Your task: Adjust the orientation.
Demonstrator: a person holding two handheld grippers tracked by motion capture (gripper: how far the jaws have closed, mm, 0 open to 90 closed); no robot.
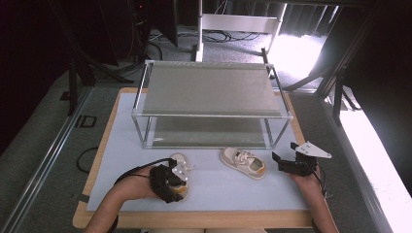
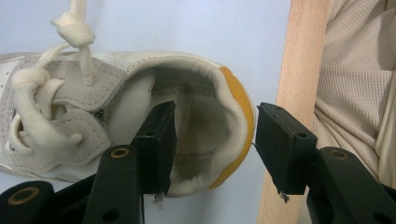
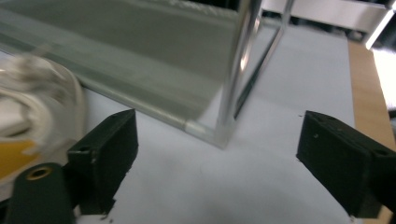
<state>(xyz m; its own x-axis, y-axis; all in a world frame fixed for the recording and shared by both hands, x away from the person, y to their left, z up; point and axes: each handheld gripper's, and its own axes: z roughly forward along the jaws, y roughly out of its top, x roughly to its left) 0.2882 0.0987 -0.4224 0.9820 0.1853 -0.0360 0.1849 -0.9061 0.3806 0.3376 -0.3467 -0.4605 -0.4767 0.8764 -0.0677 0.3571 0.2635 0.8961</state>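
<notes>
Two small cream shoes with orange heels lie on the white mat (image 1: 214, 191). My left gripper (image 1: 176, 185) is over the heel of the left shoe (image 1: 179, 160). In the left gripper view this shoe (image 2: 116, 93) lies with its laces to the left. One jaw of the left gripper (image 2: 215, 144) stands inside the shoe's opening, the other just outside the orange heel, and a thin gap shows there. The right shoe (image 1: 243, 162) lies at mid-table, blurred at the left as the shoe (image 3: 37, 107). Right of it my right gripper (image 1: 284, 151) is open, and the same gripper (image 3: 217, 158) holds nothing.
A two-level metal rack (image 1: 209, 92) stands behind the shoes; its corner post (image 3: 233, 93) rises just ahead of the right jaws. The table's wooden front edge (image 2: 289, 70) and the person's beige clothing (image 2: 355, 70) are close behind the left shoe's heel.
</notes>
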